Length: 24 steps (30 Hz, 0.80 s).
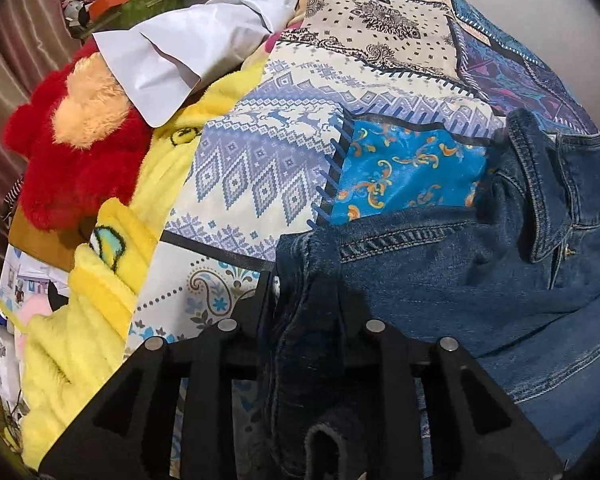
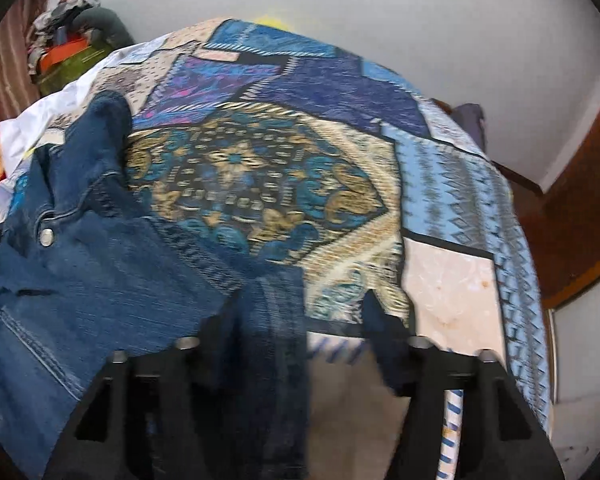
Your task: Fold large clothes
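Denim runs between the fingers of the left hand-held gripper [image 1: 306,308], whose jaws look closed on a fold, and past the open right hand-held gripper [image 2: 300,320], the jacket [image 1: 480,264] lying on the patchwork bed [image 1: 260,160]: likely heavy, stiff, best held by seams.

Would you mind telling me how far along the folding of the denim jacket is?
Early stage. Done: the denim jacket lies spread on the patchwork bedspread, collar showing. In hand: a denim edge runs between the left gripper fingers; whether it is clamped is unclear. The right gripper is open, denim beside one finger. Remaining: no neat fold shows yet; the jacket is rumpled.
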Motion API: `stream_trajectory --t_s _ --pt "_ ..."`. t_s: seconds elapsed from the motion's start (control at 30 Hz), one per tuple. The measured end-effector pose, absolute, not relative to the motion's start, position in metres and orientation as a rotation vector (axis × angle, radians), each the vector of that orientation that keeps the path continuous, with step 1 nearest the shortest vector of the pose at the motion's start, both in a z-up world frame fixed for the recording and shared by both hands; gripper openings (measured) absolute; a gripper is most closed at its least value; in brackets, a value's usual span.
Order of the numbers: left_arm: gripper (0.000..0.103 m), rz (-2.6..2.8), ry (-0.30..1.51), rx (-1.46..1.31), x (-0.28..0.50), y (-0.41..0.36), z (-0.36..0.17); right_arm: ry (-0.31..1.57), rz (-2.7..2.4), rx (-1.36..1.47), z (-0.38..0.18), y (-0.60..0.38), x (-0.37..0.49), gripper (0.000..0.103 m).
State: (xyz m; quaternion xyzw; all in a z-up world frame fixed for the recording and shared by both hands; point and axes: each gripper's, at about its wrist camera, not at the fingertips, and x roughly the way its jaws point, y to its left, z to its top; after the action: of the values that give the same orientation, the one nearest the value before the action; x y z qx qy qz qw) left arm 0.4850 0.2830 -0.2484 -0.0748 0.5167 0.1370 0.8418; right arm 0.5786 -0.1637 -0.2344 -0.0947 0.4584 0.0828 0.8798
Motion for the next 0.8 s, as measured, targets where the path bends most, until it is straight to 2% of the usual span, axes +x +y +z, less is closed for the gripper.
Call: stream_trajectory --t_s 0.23,0.43,0.5,0.63,0.73,0.8 --pt "0.041 0.301 1.097 -0.126 0.461 0.275 -0.221 0.991 0.207 -0.096 -0.202 -0.185 0.554 0.065" --pt "0.052 0.285 1.021 -0.126 0.417 0.269 -0.170 0.931 0.259 -0.089 -0.152 -0.189 0.505 0.065" --pt "0.059 0.273 0.987 -0.121 0.399 0.264 -0.150 0.913 0.285 -0.077 -0.138 -0.191 0.486 0.065" --pt "0.069 0.236 0.924 -0.109 0.357 0.257 -0.115 0.879 0.331 -0.051 -0.112 -0.193 0.445 0.075" --pt "0.074 0.221 0.902 -0.096 0.333 0.253 -0.101 0.856 0.366 -0.033 -0.096 -0.196 0.411 0.077" --pt "0.081 0.209 0.903 -0.100 0.314 0.252 -0.096 0.855 0.381 -0.021 -0.091 -0.198 0.394 0.078"
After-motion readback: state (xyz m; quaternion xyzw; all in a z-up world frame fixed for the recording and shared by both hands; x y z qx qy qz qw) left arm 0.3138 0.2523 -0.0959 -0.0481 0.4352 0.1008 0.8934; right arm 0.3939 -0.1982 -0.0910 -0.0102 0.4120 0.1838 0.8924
